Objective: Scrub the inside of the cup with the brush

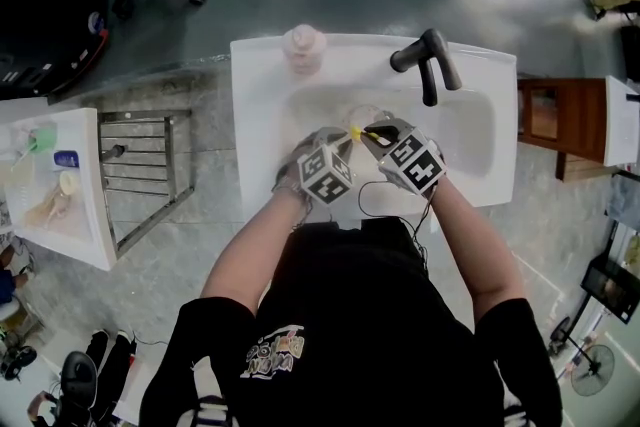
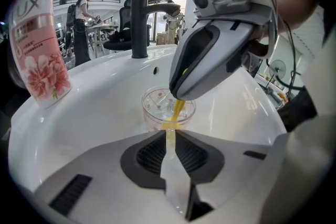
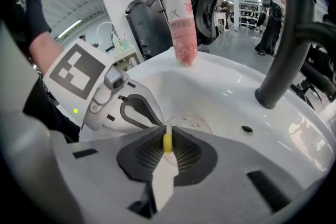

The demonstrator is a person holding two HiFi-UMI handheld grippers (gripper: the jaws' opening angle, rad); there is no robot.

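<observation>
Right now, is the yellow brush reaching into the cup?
Yes, the brush in the right gripper dips down into the clear cup.

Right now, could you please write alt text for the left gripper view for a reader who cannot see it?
The left gripper pinches the near rim of a clear cup in a white sink, while the right gripper holds a yellow brush down into it. A black faucet and a pink bottle stand behind.

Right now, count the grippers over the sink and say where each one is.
2. The left gripper grips the rim of the clear cup in the basin; the right gripper holds the yellow brush down into that cup. None looks hidden.
</observation>
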